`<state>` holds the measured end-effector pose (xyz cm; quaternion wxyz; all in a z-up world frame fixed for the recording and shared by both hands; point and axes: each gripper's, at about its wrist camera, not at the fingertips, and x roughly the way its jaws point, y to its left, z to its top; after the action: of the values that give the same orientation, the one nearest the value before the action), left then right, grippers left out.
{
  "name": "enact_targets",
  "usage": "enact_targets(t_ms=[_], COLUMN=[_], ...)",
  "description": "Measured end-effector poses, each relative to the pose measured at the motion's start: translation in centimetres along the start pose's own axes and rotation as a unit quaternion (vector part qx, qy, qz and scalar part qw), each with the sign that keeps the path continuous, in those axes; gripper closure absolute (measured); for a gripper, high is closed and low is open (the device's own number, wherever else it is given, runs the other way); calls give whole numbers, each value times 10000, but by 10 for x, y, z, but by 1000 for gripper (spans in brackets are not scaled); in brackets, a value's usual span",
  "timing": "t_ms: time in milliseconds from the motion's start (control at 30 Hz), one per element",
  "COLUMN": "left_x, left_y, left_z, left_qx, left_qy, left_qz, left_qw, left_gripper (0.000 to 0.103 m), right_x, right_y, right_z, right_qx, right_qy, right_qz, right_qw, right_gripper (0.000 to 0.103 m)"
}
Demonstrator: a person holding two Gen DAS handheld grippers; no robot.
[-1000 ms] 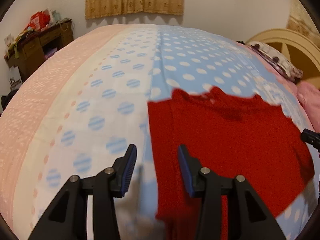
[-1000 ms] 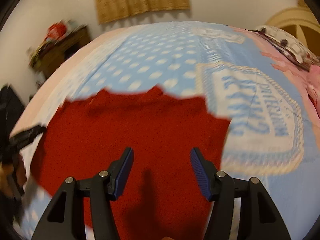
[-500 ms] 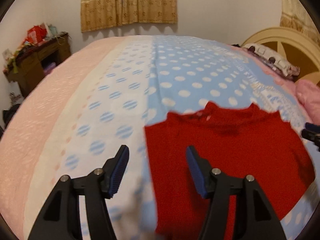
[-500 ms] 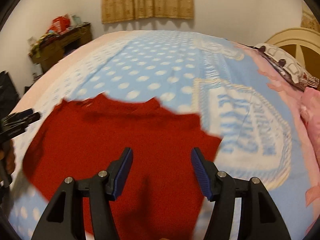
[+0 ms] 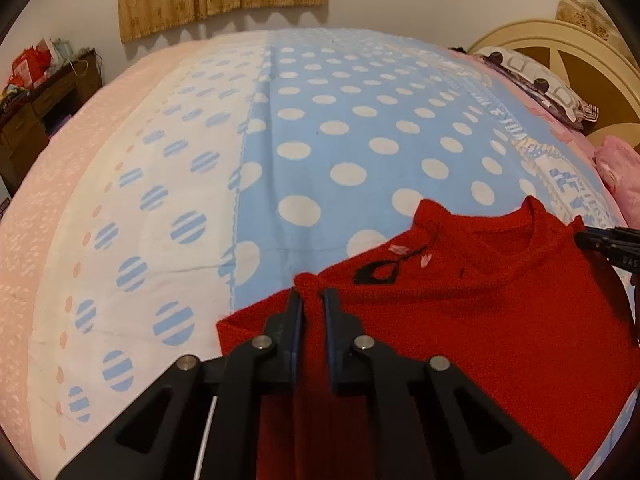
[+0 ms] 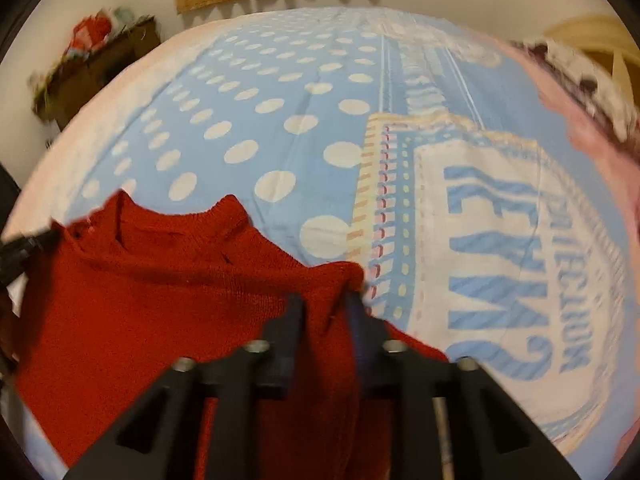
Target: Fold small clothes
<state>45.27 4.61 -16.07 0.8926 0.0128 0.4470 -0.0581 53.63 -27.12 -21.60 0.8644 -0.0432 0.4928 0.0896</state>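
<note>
The left gripper (image 5: 312,300) is clamped on a bunched shoulder of a red sweater (image 5: 480,320), its two black fingers pinching the knit between them. The right gripper (image 6: 326,306) is likewise closed tight on the opposite shoulder, red fabric gathered between its fingers. The sweater hangs stretched between the two grippers, collar at the top, a small black mark near the neckline. Beneath it spreads a bed cover (image 5: 340,140), blue with white dots, pink along one side. A patterned pillow (image 5: 540,84) lies by the cream headboard (image 5: 568,48).
</note>
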Motion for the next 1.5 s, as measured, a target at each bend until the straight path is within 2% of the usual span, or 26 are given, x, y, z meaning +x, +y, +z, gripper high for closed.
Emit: enact_targets(t_ms=[67,200,267,367,433,467,500,533,567,600,633,733,800,867,900,1000,1100,1167,1233,1367,1433,1500], left_x=[-9,-22,-16,7,10,8,3,-6,-13,-22,-33,-72,-93,-107,-112,-111,-98,-89,-89,-88,-85,-86], left_y=[4,16,18,12,9,9,10,12,14,16,19,25,26,24,22,13,7,8,14,17,22,24], left_z=[2,8,11,11,9,7,7,5,4,3,0,-16,-35,-56,-70,-101,-123,-132,-137,-142,-146,-148], left_qx=[-152,-457,-459,-291,-281,-299,-334,-366,-392,-420,-447,-456,-427,-387,-342,-224,-73,-56,-269,-377,-515,-598], left_qy=[-238,-502,-434,-124,-25,-36,-86,-175,-238,-311,-428,-787,-924,-962,-915,-644,-321,-114,-134,-124,-104,-94], left_qz=[153,113,154,234,327,363,369,362,400,466,504,437,317,199,68,-25,310,367,264,232,189,184], left_qw=[9995,9976,9979,9992,9991,9989,9987,9985,9981,9975,9968,9949,9943,9944,9952,9977,9990,9992,9992,9989,9984,9980], left_gripper=[94,94,94,93,87,84,81,74,64,58,50,43,34,25,25,25,25,24,23,16,12,9], right_x=[-7,-28,-25,-10,2,3,-2,-5,-10,-22,-35,-72,-104,-117,-123,-121,-100,-87,-89,-101,-116,-130], right_y=[0,-4,-2,5,3,3,4,4,5,6,7,12,23,35,45,63,61,53,51,59,67,80], right_z=[2,10,14,15,12,9,6,4,2,-2,-5,-17,-35,-55,-73,-111,-143,-159,-168,-167,-160,-147], right_qx=[9,190,147,-8,20,15,-73,-135,-223,-280,-283,-210,-169,-218,-325,-452,-157,63,83,101,63,58], right_qy=[-178,-668,-632,-455,-100,-55,-123,-145,-165,-259,-412,-717,-960,-1051,-1037,-861,-370,-135,-163,-133,-436,-806], right_qz=[-15,-144,-237,-570,-529,-632,-741,-802,-950,-1069,-1002,-549,5,375,548,536,320,267,243,48,-19,93], right_qw=[9998,9975,9976,9973,9986,9980,9971,9966,9951,9935,9937,9957,9952,9935,9926,9938,9987,9995,9995,9998,9990,9967], right_gripper=[96,99,99,99,98,97,90,70,54,36,36,36,36,36,36,36,36,36,36,36,36,36])
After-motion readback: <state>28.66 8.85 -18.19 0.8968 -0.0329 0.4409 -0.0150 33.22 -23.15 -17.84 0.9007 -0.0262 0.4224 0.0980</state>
